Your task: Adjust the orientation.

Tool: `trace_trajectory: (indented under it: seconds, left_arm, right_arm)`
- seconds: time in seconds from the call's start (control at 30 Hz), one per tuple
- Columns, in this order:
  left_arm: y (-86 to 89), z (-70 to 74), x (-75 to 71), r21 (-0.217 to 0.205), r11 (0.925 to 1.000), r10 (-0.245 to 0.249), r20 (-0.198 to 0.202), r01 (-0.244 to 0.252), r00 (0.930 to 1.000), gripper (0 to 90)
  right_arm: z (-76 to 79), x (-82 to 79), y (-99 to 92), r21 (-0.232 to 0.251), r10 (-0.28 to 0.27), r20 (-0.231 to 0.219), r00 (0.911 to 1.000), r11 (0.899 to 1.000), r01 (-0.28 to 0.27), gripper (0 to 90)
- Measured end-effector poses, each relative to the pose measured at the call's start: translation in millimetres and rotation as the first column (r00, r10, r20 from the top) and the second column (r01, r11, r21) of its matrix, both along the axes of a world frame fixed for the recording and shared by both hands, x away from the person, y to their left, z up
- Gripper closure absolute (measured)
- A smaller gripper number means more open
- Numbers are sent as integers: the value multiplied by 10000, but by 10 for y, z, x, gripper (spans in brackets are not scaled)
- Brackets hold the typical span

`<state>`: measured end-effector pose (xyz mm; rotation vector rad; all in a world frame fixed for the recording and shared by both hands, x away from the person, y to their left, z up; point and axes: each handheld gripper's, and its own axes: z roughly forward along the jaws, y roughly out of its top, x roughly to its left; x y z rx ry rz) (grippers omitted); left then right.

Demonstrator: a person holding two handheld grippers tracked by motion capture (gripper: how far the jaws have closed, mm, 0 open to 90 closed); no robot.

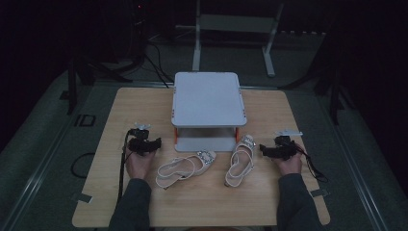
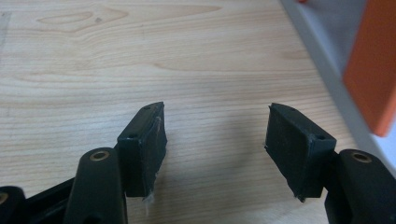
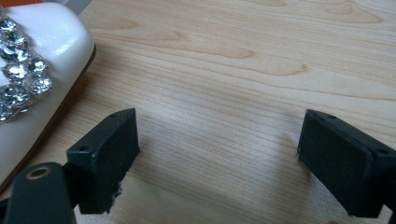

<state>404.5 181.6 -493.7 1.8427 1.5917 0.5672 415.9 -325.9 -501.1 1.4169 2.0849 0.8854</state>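
Both hands rest on the tabletop [image 1: 144, 103], so nothing is gripped yet. The left tongs [image 1: 155, 143] stand wide over bare wood, the left sandal [image 1: 185, 166] at their four o'clock. The right tongs [image 1: 263, 149] gape too, the right sandal [image 1: 239, 161] just beside them at nine o'clock. Both shoes lie before the small white shelf [image 1: 208, 98], probably waiting to go on it.

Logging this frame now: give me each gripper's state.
Left gripper: open, holding nothing, over bare table.
Right gripper: open, holding nothing, beside the white jewelled sandal.
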Motion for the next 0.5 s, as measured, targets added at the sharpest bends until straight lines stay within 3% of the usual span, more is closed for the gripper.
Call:
trace_trajectory:
  seconds: [0.17, 0.23, 0.43, 0.5]
  left_arm:
    - [26, 121, -64, -539, 9978, -378, 366, 397, 9986, 422]
    - [24, 242, -115, -884, 9943, -541, 584, 592, 9968, 442]
    - [-4, 464, -206, -1240, 9859, -998, 1057, 1127, 9894, 481]
    - [-30, 552, -244, -1134, 9844, -1207, 1206, 1344, 9853, 483]
  right_arm:
    - [0, -2, 1, 4, -3, -5, 10000, 10000, 3, 125]
    - [0, -7, 1, 2, 10, -4, 10000, 10000, -10, 126]
    - [0, -7, 0, 8, 11, -8, 10000, 10000, -11, 126]
    - [0, -7, 0, 4, 9, -4, 10000, 10000, -9, 126]
